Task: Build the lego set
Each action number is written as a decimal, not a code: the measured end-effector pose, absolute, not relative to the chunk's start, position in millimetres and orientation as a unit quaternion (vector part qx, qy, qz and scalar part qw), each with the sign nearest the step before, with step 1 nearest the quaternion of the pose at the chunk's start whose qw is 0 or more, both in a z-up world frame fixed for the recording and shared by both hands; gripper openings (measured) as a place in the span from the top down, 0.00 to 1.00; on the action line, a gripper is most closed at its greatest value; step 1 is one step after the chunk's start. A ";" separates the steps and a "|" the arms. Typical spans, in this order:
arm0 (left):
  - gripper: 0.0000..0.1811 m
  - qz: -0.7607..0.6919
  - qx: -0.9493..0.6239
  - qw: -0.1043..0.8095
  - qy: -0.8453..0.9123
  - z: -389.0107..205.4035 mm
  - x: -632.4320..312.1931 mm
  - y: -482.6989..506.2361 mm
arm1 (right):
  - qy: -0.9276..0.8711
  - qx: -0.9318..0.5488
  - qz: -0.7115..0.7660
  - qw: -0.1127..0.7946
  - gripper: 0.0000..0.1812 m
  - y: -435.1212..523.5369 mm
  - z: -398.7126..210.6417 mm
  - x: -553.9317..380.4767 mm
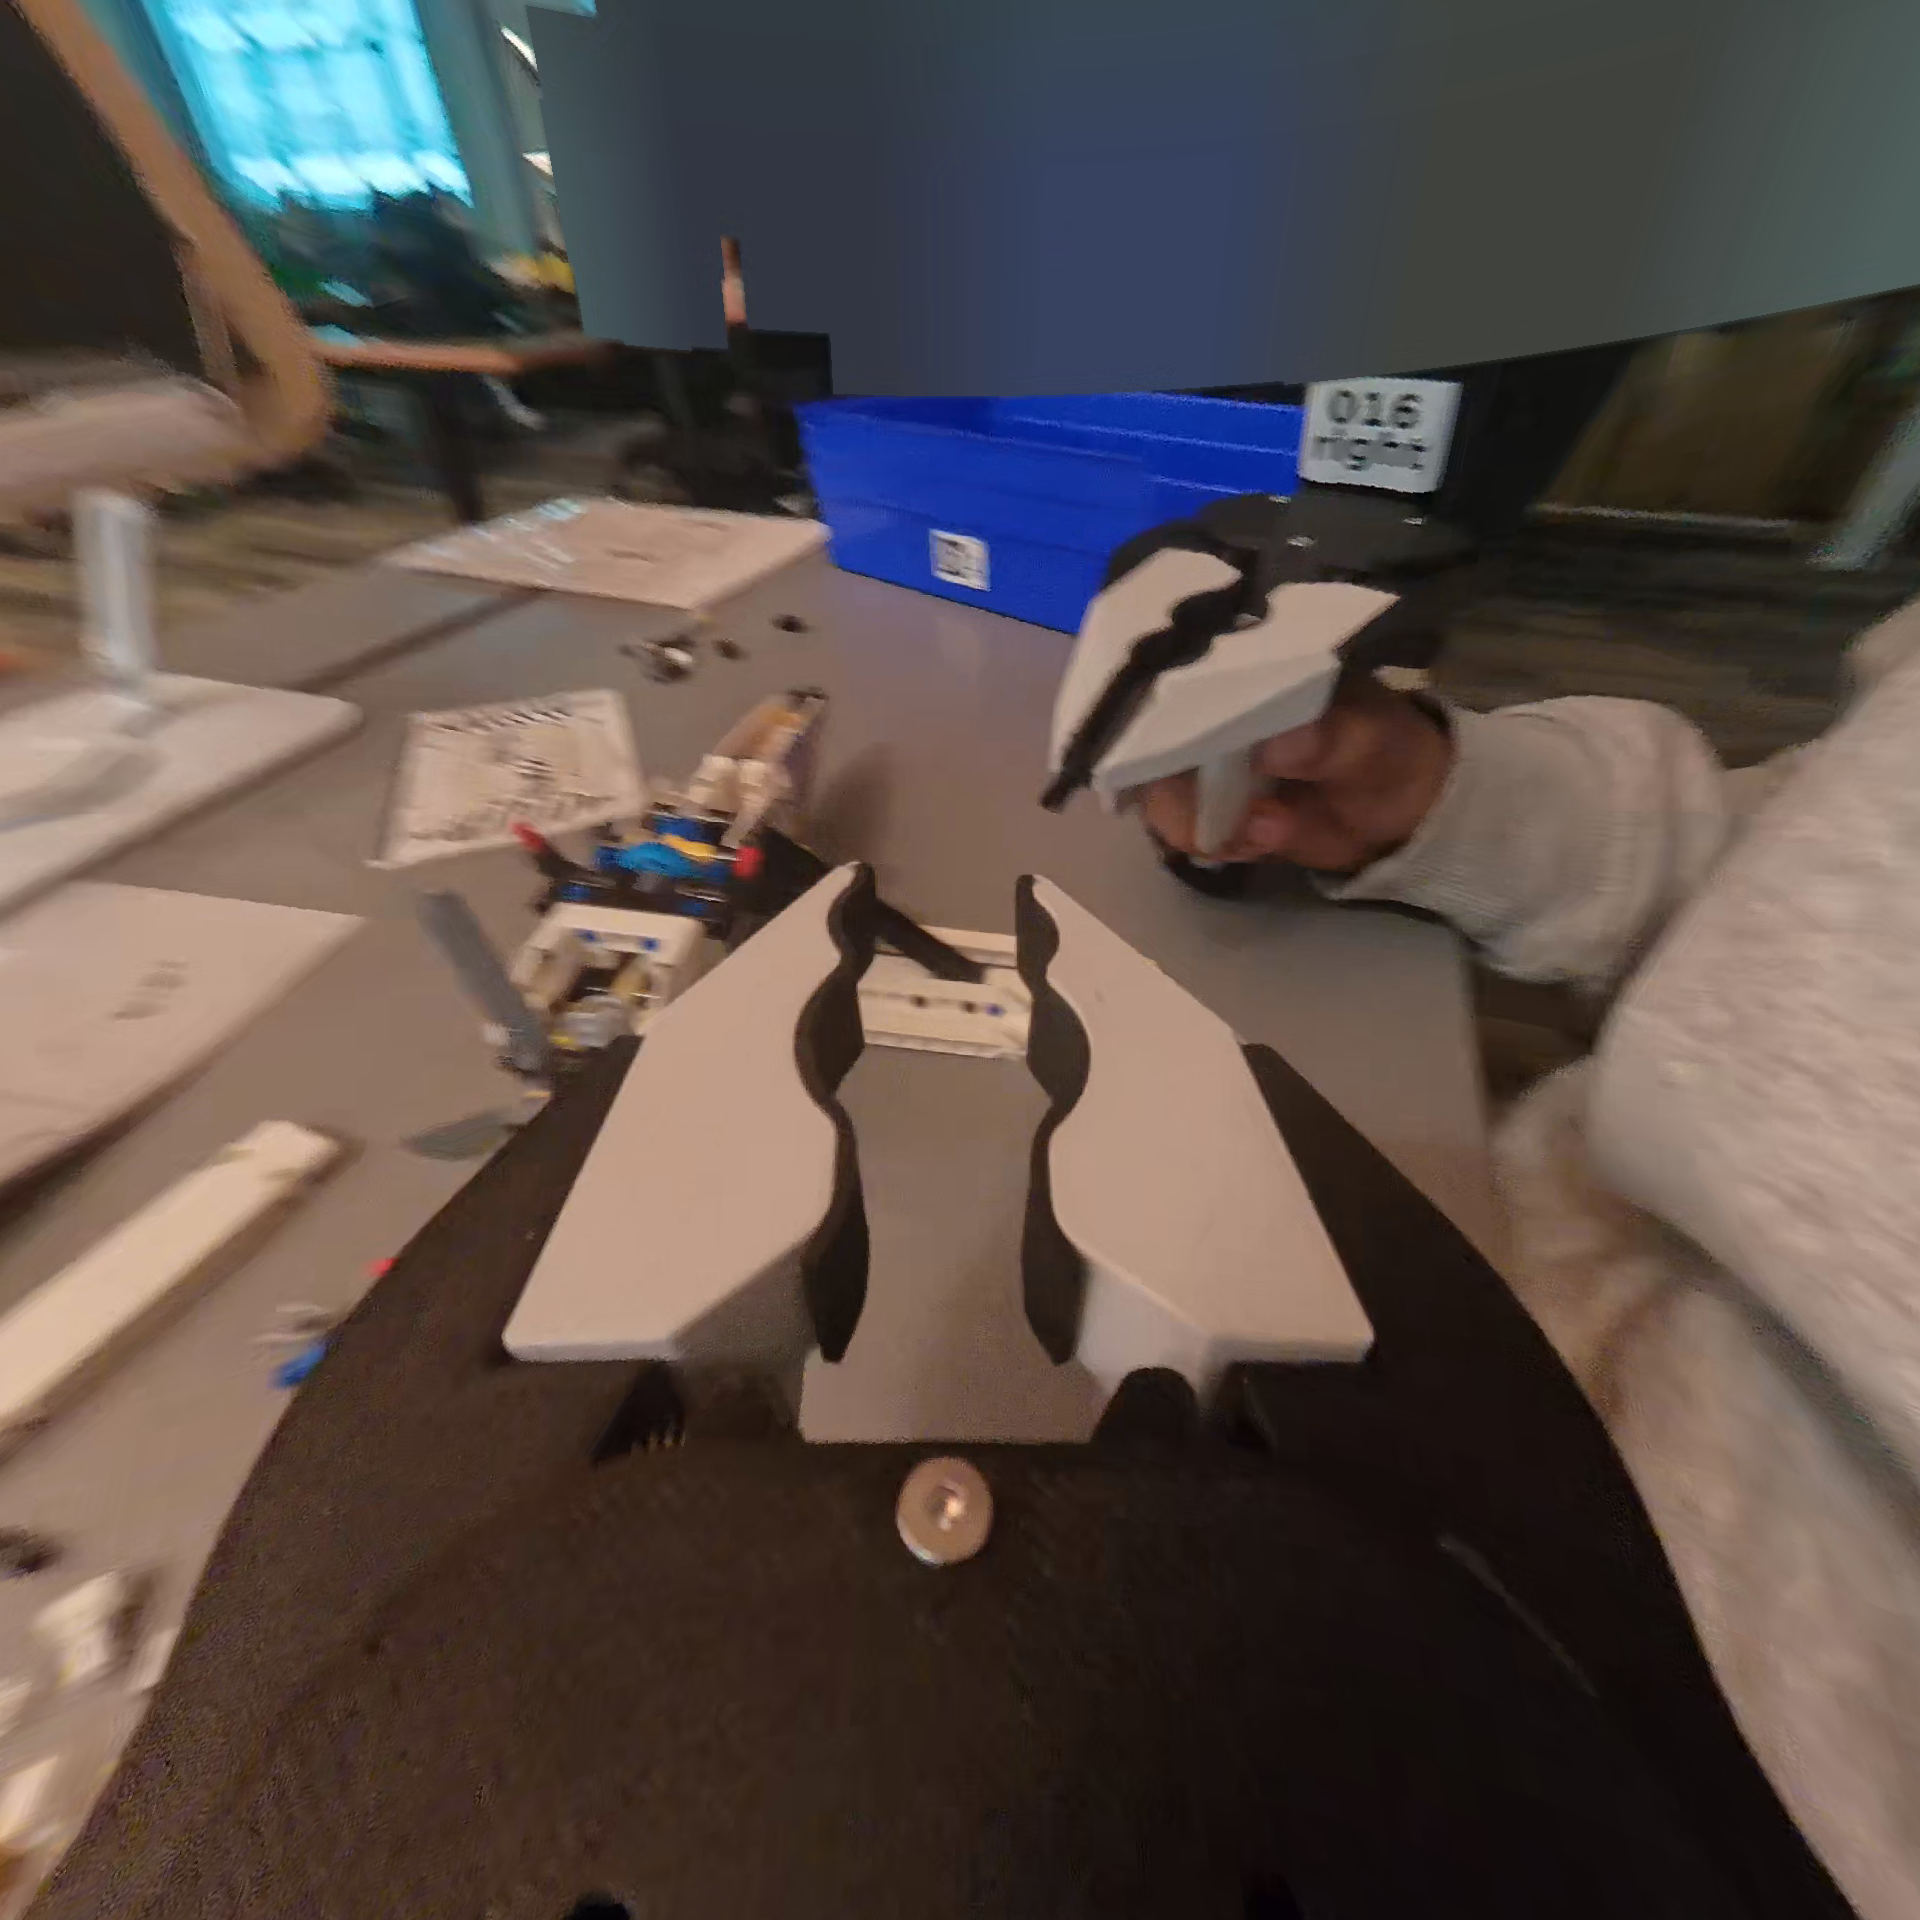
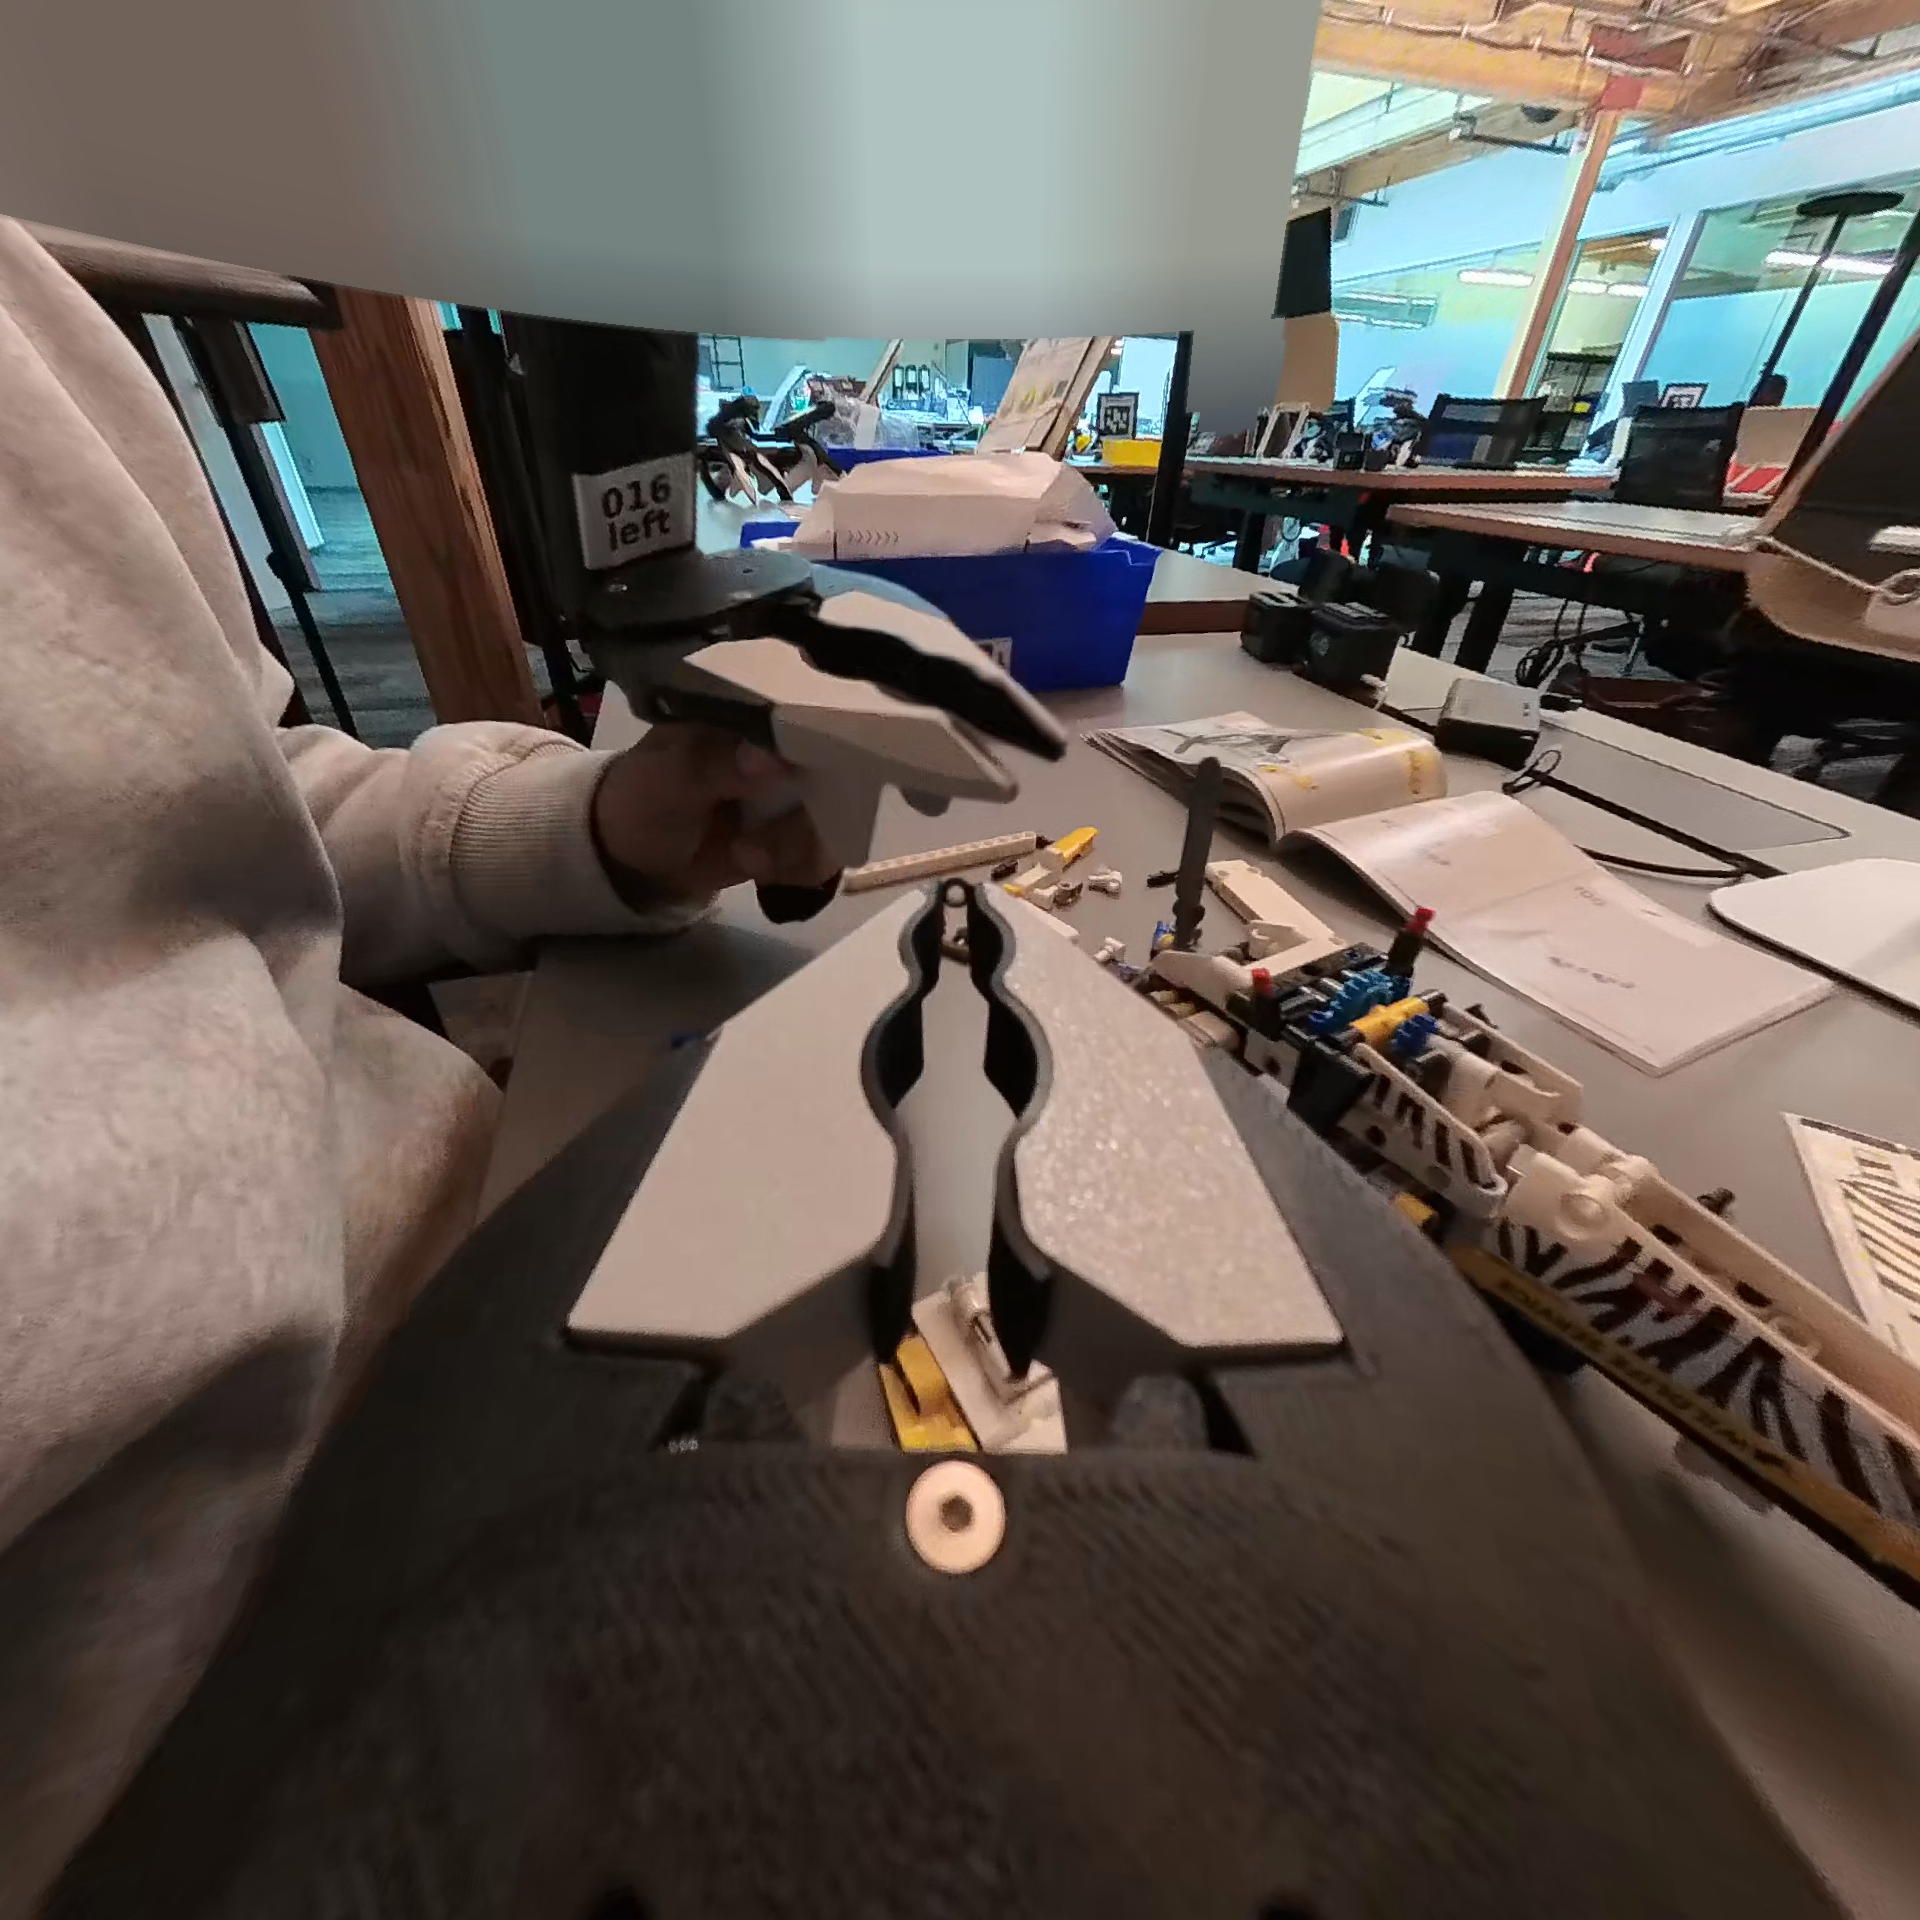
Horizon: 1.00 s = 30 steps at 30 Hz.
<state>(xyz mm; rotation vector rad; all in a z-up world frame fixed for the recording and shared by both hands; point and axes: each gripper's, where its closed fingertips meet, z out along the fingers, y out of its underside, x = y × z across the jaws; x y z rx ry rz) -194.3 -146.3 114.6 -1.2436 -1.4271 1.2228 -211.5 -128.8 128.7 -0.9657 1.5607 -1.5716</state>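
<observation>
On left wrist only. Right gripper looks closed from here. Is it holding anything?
Observer: In the right wrist view the right gripper has its tips together. There is a tiny dark speck at the tips, too small to identify.
Operator: Anything under it?
Observer: Yes, yellow and white lego pieces lie directly below it.
Operator: The model is a blur here. What shape is it?
Observer: The lego model carries a long zebra-striped boom that runs towards the right camera.
</observation>
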 end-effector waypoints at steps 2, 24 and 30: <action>0.85 0.430 -0.517 0.465 -0.576 104.9 -200.2 -133.6 | 0.606 -0.374 -0.609 0.350 0.99 -129.7 127.7 -211.4; 1.00 0.405 -0.519 0.497 -0.565 107.3 -204.4 -120.7 | 0.608 -0.395 -0.599 0.340 0.98 -127.1 120.1 -198.5; 1.00 0.407 -0.521 0.506 -0.554 111.6 -201.0 -118.9 | 0.599 -0.402 -0.595 0.355 0.98 -122.5 121.3 -195.5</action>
